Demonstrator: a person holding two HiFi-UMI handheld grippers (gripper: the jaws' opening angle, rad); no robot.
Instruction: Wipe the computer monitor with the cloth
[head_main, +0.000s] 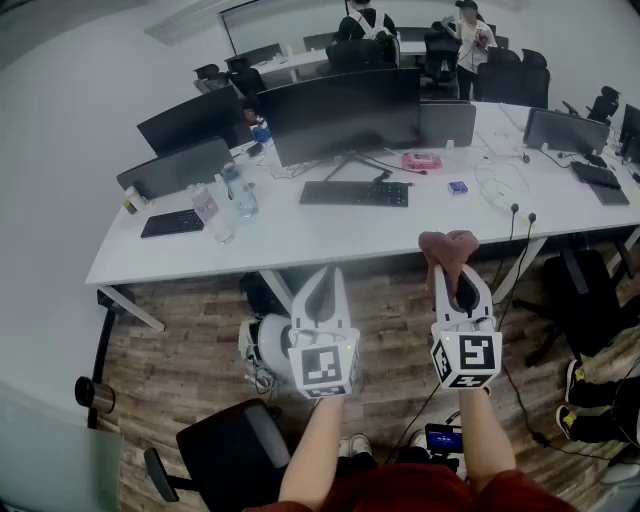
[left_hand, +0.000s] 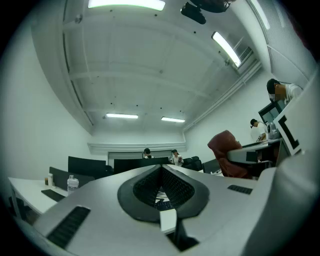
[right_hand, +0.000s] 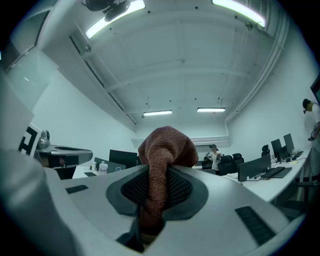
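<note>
A large dark monitor (head_main: 345, 112) stands on the white desk (head_main: 320, 235), its screen facing me, with a black keyboard (head_main: 355, 193) in front of it. My right gripper (head_main: 450, 268) is shut on a reddish-brown cloth (head_main: 448, 248), which bulges out past the fingertips; the cloth (right_hand: 165, 150) fills the jaws in the right gripper view. My left gripper (head_main: 325, 285) is shut with nothing in it, and the cloth (left_hand: 227, 150) shows to its right in the left gripper view. Both grippers hover in front of the desk's near edge, well short of the monitor.
More monitors (head_main: 190, 122) and a second keyboard (head_main: 172, 222) sit at the desk's left, beside water bottles (head_main: 240, 190). A pink object (head_main: 421, 160) and cables (head_main: 500, 185) lie to the right. A black chair (head_main: 225, 455) is below me. Two people (head_main: 365, 22) stand at the far desk.
</note>
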